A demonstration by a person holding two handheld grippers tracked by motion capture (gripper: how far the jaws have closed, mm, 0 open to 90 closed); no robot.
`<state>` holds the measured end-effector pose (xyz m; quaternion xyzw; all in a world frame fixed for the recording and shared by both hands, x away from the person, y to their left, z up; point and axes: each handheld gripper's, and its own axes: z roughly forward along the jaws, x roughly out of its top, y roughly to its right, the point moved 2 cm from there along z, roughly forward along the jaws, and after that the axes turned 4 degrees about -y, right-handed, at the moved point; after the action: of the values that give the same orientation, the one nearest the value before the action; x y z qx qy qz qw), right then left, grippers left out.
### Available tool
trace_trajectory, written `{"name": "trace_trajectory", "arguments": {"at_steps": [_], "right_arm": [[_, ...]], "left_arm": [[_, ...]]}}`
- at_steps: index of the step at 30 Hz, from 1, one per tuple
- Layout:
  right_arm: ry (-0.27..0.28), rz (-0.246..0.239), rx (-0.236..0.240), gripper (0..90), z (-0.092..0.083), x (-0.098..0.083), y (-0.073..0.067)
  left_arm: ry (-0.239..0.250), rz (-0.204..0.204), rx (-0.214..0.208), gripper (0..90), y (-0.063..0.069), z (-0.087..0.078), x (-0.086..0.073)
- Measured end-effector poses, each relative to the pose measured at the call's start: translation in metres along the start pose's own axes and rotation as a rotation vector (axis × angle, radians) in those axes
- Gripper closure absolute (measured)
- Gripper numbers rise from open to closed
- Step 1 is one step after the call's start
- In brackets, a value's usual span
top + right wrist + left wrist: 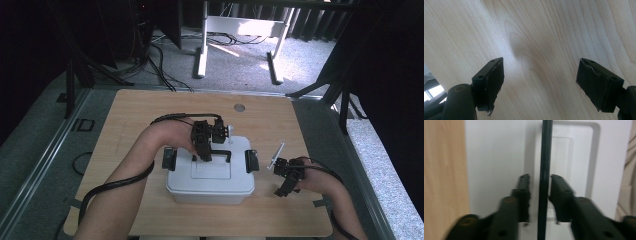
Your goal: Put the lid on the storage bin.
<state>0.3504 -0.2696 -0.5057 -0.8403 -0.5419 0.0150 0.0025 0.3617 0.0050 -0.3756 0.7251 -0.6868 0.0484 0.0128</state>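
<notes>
A pale wooden table (150, 107) stands on a grey carpeted floor (240, 65), with dark curtains at both sides and the white legs of another desk (240, 30) at the far end of the room. A small round grommet (239, 107) sits near the far edge of the tabletop.

At the middle of the table, toward the near edge, rests a white plastic box (210, 187) with a closed lid (220, 182). The box is rectangular with rounded corners; its lid has a shallow recessed panel in the centre, and a black latch stands at each short end, the left latch (169, 158) and the right latch (251, 161) both flipped outward. A thin black carry handle (220, 152) runs across the top of the lid.

The left gripper (204, 152) reaches in from the near left and hangs over the lid's far half. In the left gripper view its two black jaws sit on either side of the handle (544, 170), close to it, with narrow gaps of white lid visible on each side, so they straddle the bar without clearly pinching it.

The right gripper (287, 175) is held by the right hand (312, 180) over bare wood to the right of the box, apart from it. In the right gripper view its jaws are spread wide, with nothing but wood grain between them.
</notes>
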Motion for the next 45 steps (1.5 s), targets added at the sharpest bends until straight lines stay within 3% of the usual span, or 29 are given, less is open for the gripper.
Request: {"name": "trace_trajectory", "arguments": {"at_steps": [2, 6, 11, 12, 15, 21, 22, 31, 34, 45], "right_arm": [[0.002, 0.004, 0.004, 21.5, 0.0, -0.001, 0.0], [0.003, 0.006, 0.0, 21.5, -0.001, -0.002, 0.001], [0.008, 0.004, -0.004, 21.5, -0.003, -0.001, 0.0], [0.014, 0.004, -0.004, 21.5, -0.004, 0.0, 0.001], [0.014, 0.006, -0.008, 21.5, -0.006, 0.0, 0.0], [0.022, 0.004, -0.008, 21.4, -0.007, 0.001, 0.0], [0.022, 0.003, -0.009, 21.3, -0.007, 0.001, 0.0], [0.035, 0.0, -0.012, 20.6, -0.008, 0.002, -0.001], [0.042, -0.002, -0.016, 20.5, -0.008, 0.004, -0.002], [0.075, 0.008, -0.031, 19.6, -0.01, 0.003, -0.002]], "left_arm": [[0.057, -0.024, -0.001, 53.8, -0.002, -0.004, -0.005], [0.103, -0.061, -0.005, 41.5, -0.004, -0.011, -0.013], [0.125, -0.096, -0.041, 29.1, -0.006, -0.016, -0.024], [0.112, -0.107, -0.026, 28.9, -0.007, -0.017, -0.03], [0.114, -0.119, -0.034, 27.3, -0.007, -0.017, -0.036], [0.15, -0.134, 0.013, 16.9, -0.007, -0.02, -0.059], [0.163, -0.139, 0.032, 16.1, -0.005, -0.02, -0.067], [0.23, -0.192, 0.047, 14.7, -0.005, -0.018, -0.099], [0.259, -0.219, 0.069, 14.3, -0.005, -0.014, -0.118], [0.319, -0.303, 0.067, 14.1, -0.002, 0.003, -0.168]]}}
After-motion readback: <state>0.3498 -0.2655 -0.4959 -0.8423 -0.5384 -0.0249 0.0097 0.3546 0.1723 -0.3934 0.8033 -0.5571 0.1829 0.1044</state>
